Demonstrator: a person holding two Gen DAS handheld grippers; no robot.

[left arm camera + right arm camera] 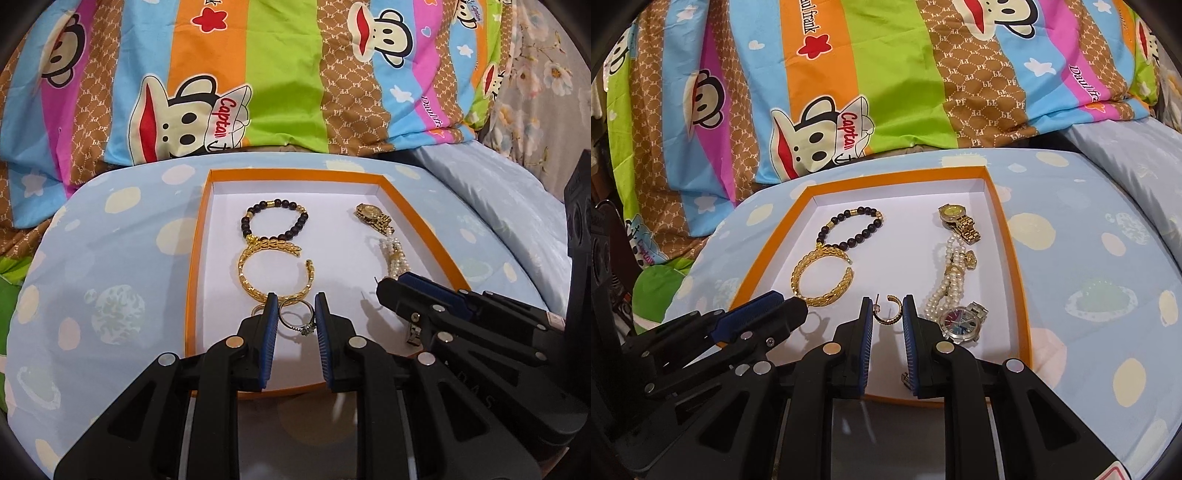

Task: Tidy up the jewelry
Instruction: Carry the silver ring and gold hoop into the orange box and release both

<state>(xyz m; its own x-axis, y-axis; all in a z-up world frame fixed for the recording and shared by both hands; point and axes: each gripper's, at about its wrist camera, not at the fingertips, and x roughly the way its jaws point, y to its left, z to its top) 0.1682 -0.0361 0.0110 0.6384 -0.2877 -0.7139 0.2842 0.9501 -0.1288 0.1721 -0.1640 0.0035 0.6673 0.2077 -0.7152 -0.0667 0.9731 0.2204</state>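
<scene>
Blue ribbed pads line both pairs of fingers, and each pair is clamped on a small piece. From where I sit, the left gripper (297, 314) has its fingers drawn in to a narrow gap with a silver ring (307, 328) pinched across it. The band spans from one pad to the other and its stone sits low, beside the right-hand pad. The right gripper (886, 314) grips the same way on a gold half-hoop earring (888, 322), whose thin post sticks up beside the left-hand pad. Both pieces are held just above the near end of the orange box (295, 174), the ring over its left half and the earring over its right. I see their shadows fall on the white floor below. The two grippers hang side by side, near each other but apart.

Inside the box, the rest lies in two rough columns. On the left, a dark bead bracelet (303, 218) with gold spacers lies at the far end. An open gold bangle (255, 284) touches its near edge. On the right, a gold watch (371, 216) lies farthest. Next comes a bunched pearl bracelet (949, 251), then a silver watch (956, 321) with a many-coloured dial, just beside my right fingers. The box rests on pale blue bedding (110, 258) printed with planets, and a striped cartoon quilt (280, 74) lies behind it.
</scene>
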